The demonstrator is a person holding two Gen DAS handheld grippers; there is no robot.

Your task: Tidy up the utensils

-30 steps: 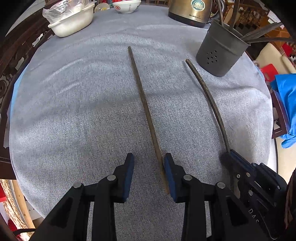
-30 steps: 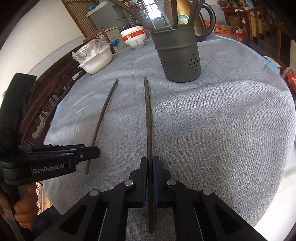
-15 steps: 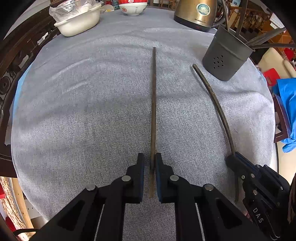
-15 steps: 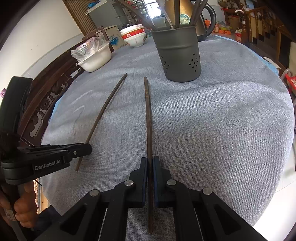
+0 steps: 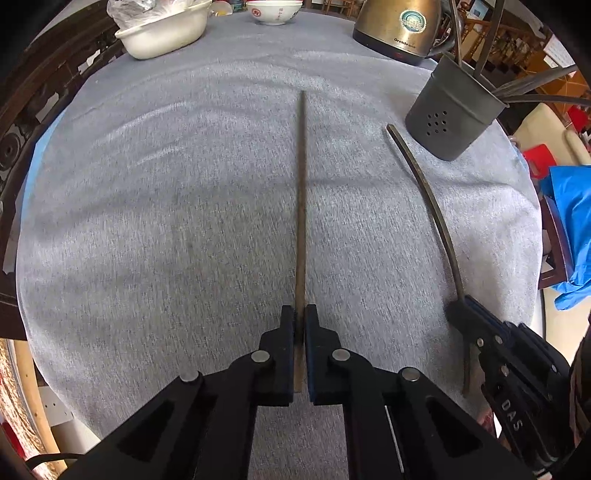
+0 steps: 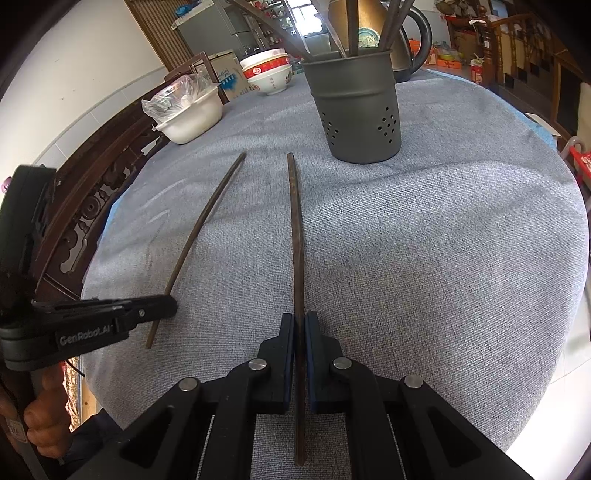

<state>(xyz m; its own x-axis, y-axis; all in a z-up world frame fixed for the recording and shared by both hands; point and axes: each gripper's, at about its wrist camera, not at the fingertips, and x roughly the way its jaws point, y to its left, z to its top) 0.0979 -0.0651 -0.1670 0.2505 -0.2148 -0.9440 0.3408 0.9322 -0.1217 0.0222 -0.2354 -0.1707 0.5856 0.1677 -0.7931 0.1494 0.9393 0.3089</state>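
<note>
Both grippers (image 5: 300,321) (image 6: 300,321) clamp chopsticks (image 5: 301,206) (image 6: 295,229) nr table edge (image 6: 554,398), probably lifted.

table (image 5: 147,221): grey cloth | on it: holder (image 5: 450,114), kettle (image 5: 399,26), bowls (image 6: 269,72), basin (image 5: 162,33), chopsticks (image 5: 301,206)

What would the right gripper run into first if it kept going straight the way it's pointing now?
Most likely the grey tablecloth: the right gripper, shut on a chopstick, tilts steeply down at it. The dark utensil holder stands farther ahead, slightly right of that line; depth is hard to judge.
</note>
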